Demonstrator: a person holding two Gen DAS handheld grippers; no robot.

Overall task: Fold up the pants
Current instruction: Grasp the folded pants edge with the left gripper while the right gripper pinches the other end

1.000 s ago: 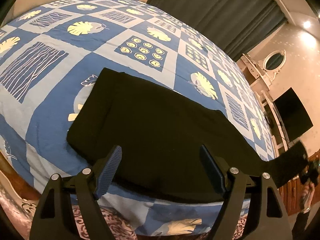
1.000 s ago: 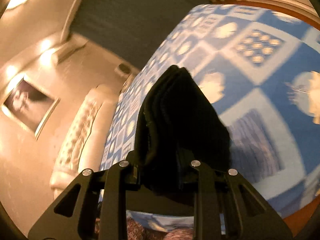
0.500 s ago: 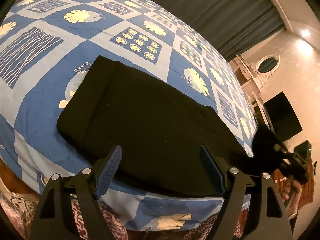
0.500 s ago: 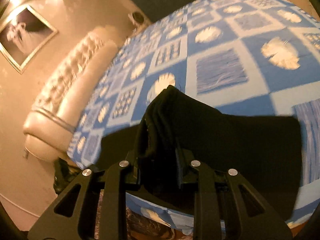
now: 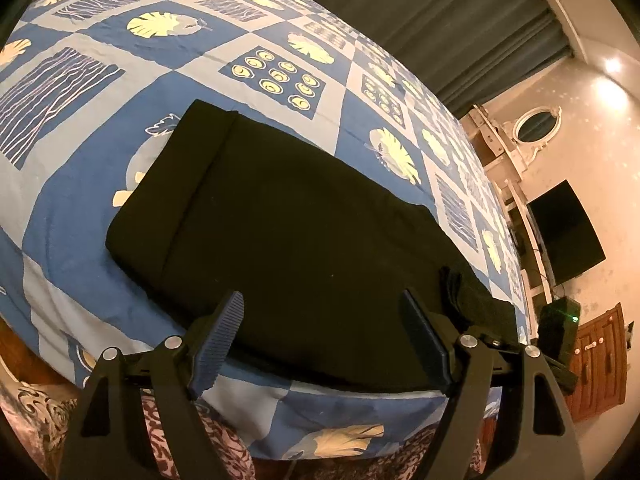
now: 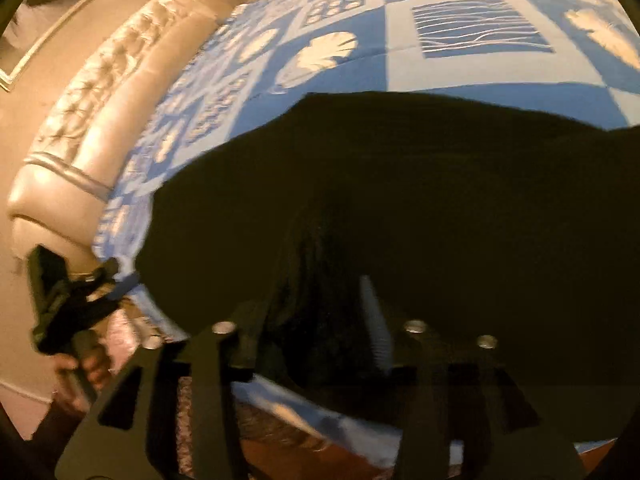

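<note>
With the black pants (image 5: 304, 236) flat on the bed (image 5: 120, 52), the right gripper (image 6: 316, 332) pinching their bunched end may let it slump crooked, since the spread-open left gripper (image 5: 324, 340) pins nothing.

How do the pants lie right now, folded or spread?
Partly folded. The pants lie flat on the bed, one end bunched between the right gripper fingers, over the rest.
</note>
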